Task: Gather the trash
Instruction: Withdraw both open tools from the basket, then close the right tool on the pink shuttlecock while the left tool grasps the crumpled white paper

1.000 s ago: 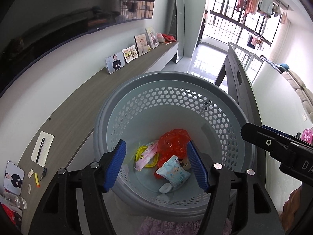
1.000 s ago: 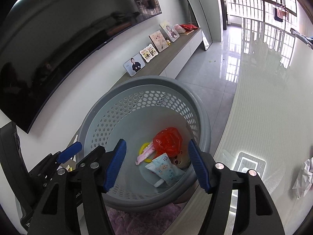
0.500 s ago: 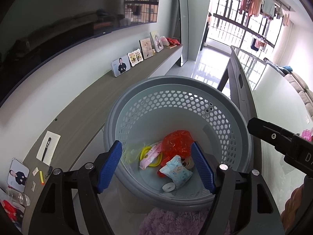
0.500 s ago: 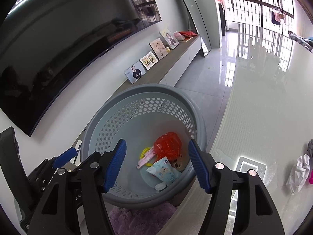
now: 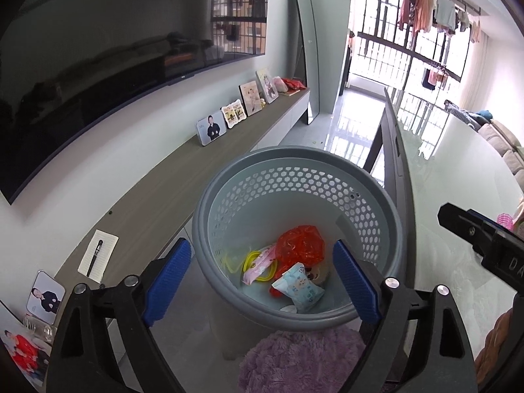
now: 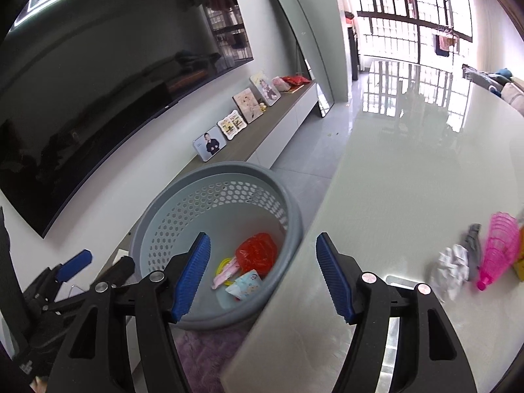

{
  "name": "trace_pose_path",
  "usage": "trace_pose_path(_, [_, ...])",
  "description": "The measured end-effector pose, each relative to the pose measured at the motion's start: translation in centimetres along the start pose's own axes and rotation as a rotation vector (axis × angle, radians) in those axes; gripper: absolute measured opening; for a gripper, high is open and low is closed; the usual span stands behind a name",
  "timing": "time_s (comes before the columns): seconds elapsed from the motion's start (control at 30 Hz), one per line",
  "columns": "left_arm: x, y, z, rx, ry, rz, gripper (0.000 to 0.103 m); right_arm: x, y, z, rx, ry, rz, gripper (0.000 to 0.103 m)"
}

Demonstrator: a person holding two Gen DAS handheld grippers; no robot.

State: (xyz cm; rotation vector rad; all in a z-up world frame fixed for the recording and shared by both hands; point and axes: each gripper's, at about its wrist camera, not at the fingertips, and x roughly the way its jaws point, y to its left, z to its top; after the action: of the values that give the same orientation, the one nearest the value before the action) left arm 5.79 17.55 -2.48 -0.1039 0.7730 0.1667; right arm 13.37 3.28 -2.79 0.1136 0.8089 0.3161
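Note:
A grey perforated basket stands on the floor beside the white table; it also shows in the right wrist view. Inside lie a red plastic bag, a pale blue wrapper, a pink wrapper and a yellow ring. My left gripper is open and empty above the basket's near rim. My right gripper is open and empty over the table's left edge. On the table at the right lie a crumpled white paper, a grey scrap and a pink shuttlecock.
The glossy white table fills the right side. A long low wooden console with photo frames and a notepad with pen runs along the wall under a big TV. A purple fluffy cushion lies below the basket.
Both grippers have pulled back and up from the basket, so it looks smaller. The right gripper has swung right, bringing the table's paper and pink shuttlecock further into view.

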Motion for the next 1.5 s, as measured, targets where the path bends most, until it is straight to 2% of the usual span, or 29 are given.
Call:
trace_pose_path(0.23, [-1.0,-2.6,-0.4,0.030,-0.003,-0.033,0.088,-3.2,-3.6,-2.2,0.054,-0.007,-0.069,0.065])
trace_pose_path(0.53, [-1.2,-6.6,-1.4,0.078,0.012,-0.066,0.092,-6.6,-11.4,-5.0,0.187,0.008,-0.242,0.065])
trace_pose_path(0.8, [-1.5,-10.1,-1.8,0.122,0.024,-0.090,0.093,-9.3,-18.0,-7.1,0.293,-0.003,-0.342,0.065])
trace_pose_path(0.9, [-1.5,-11.6,-1.8,0.139,0.024,-0.100,0.094,-9.9,-19.6,-7.7,0.324,0.004,-0.342,0.066])
trace_pose_path(1.1, [-1.0,-14.2,-1.8,0.178,0.040,-0.120,0.094,-9.4,-20.0,-7.4,0.335,0.015,-0.285,0.066])
trace_pose_path(1.5, [-1.1,-15.9,-1.4,0.205,0.045,-0.135,0.094,-5.8,-19.5,-4.1,0.381,0.044,-0.253,0.066])
